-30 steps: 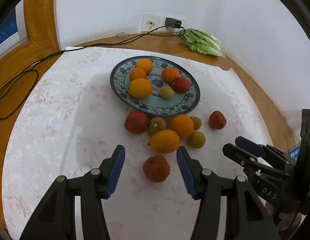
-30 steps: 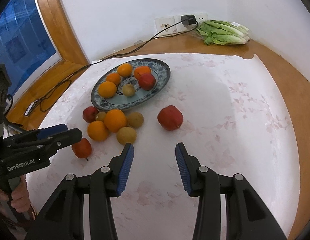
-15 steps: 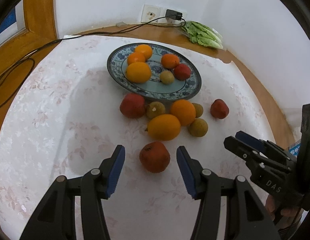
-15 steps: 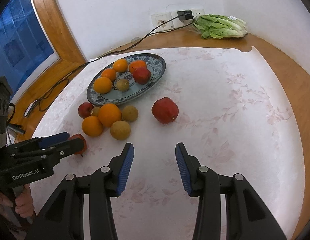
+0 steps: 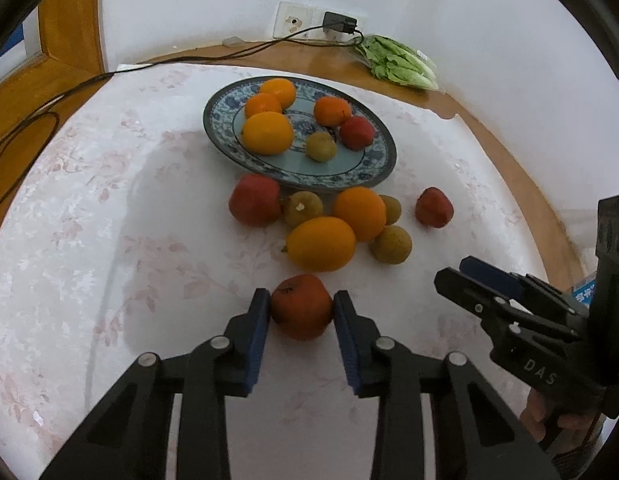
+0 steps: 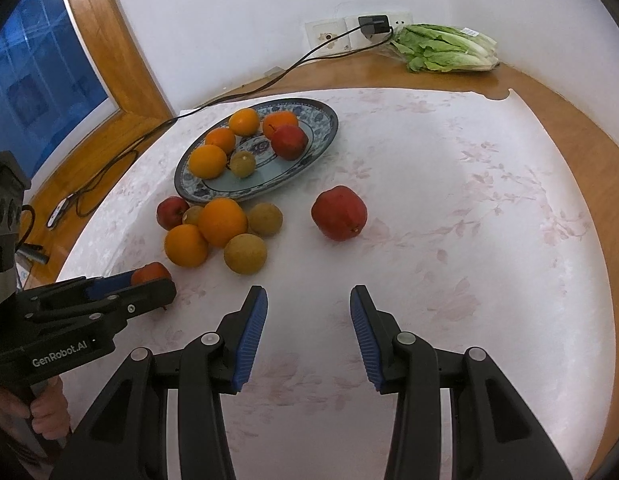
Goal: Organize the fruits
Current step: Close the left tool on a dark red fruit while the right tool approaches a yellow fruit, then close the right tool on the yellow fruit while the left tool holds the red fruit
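Left gripper [image 5: 300, 311] closing on my red apple [image 5: 301, 306], pads touching both sides, apple on the cloth [image 5: 89, 208]. Right gripper [image 6: 308, 307] open, empty. Beyond: loose fruit pile [image 5: 329, 224], then plate [image 5: 373, 168] with six fruits.

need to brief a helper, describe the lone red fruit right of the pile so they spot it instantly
Start at the blue patterned plate on the white floral cloth; a pile of oranges and brownish fruits sits against its near edge. To the right of that pile lies the red fruit, alone, touching nothing, the biggest red one off the plate.
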A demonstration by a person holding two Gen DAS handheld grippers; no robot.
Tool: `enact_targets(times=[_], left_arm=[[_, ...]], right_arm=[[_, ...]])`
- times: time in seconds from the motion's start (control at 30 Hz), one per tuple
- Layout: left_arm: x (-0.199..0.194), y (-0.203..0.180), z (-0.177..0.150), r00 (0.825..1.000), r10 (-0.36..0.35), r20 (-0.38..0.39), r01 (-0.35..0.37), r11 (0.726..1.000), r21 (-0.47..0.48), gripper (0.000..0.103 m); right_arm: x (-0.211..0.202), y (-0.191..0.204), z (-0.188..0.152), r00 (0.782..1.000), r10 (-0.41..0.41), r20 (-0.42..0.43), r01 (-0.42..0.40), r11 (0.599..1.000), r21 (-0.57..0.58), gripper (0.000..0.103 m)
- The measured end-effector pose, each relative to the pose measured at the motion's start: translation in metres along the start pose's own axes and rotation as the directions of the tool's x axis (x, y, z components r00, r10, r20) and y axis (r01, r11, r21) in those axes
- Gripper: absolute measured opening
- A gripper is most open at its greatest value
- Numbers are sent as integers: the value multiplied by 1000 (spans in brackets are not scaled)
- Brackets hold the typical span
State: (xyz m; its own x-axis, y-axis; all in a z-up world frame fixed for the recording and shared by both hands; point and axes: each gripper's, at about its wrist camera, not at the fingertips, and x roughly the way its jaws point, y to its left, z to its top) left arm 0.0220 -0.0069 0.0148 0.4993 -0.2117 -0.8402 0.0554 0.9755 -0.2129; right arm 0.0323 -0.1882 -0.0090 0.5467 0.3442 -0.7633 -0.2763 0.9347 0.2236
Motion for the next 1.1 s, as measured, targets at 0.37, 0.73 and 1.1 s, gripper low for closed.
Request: enact_targets(times=[0.37,0.73,1.1], left_arm=[[-8,16,4,999,24,35,-23,999,-35,34],[-7,24,5,999,25,37,-22,998,-57,34],[-8,28,6,999,17,44,-14,998,-65,34]], right_arm=[[7,12,4,999,22,-26,-23,999,-23,45],[20,31,15,999,17,-27,-19,997,-73,44],[32,39,20,1000,8,-10,-9,994,-110,35]])
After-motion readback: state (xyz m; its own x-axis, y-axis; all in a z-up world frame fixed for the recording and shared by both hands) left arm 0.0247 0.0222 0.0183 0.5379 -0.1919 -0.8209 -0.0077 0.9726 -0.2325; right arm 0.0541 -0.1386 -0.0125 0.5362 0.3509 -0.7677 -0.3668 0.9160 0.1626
